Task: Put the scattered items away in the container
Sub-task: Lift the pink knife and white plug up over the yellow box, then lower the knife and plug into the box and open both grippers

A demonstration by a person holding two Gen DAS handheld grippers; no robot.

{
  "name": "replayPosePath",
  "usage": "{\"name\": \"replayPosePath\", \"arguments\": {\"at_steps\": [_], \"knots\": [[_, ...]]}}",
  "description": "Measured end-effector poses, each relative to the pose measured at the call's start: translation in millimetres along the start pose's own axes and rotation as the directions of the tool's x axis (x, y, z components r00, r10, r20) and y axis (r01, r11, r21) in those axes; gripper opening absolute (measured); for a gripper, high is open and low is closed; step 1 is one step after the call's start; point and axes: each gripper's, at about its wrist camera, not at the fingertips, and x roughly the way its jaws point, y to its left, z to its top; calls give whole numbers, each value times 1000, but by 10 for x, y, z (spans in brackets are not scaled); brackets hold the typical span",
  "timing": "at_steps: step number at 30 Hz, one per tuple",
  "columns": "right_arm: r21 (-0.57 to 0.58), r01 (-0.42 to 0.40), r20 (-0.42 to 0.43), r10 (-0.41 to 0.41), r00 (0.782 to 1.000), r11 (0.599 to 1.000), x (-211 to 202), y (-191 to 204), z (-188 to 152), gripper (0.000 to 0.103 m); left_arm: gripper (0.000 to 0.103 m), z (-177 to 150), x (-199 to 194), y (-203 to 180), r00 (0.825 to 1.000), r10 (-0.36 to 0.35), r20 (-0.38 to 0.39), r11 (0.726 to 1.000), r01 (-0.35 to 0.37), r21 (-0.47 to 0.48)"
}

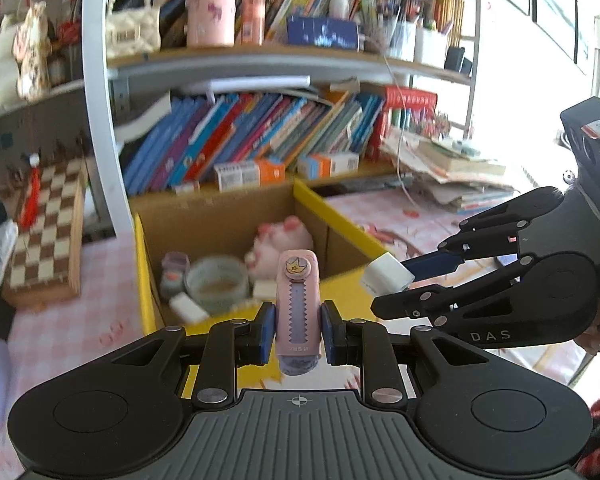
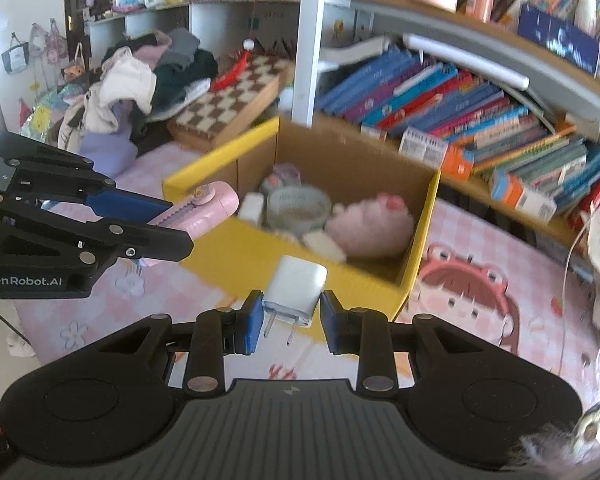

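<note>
My left gripper (image 1: 298,330) clamps pink eraser pen (image 1: 298,304); right gripper (image 2: 288,320) pinches white charger plug (image 2: 296,290). Both near yellow box (image 2: 416,256), w/ several bits already inside; these two left to drop.

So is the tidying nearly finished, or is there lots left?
Nearly. The yellow cardboard box already holds a pink plush toy, a tape roll and small bits. The left gripper holds a pink eraser case, the right gripper a white plug charger; both still need dropping in.

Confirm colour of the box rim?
Yellow. The cardboard box rim shows best in the right wrist view.
</note>
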Motion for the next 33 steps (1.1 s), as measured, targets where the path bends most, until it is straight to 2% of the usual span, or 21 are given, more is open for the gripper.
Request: {"name": "replayPosePath", "arguments": {"at_steps": [7, 13, 20, 26, 33], "knots": [[-42, 17, 50, -15, 999, 999, 0, -120, 307, 29, 23, 222, 22, 119, 998, 12, 58, 1000, -12, 8], [-48, 4, 67, -1, 998, 999, 102, -249, 498, 29, 23, 291, 181, 233, 998, 40, 45, 999, -40, 6], [-48, -20, 47, 22, 999, 999, 402, -397, 651, 29, 23, 370, 368, 366, 997, 73, 29, 997, -73, 4], [-53, -19, 27, 21, 999, 998, 736, -549, 813, 29, 23, 409, 641, 485, 994, 107, -24, 994, -107, 12], [-76, -58, -21, 57, 998, 995, 1228, -646, 1118, 29, 23, 353, 1044, 522, 986, 102, -134, 994, -98, 41]]}}
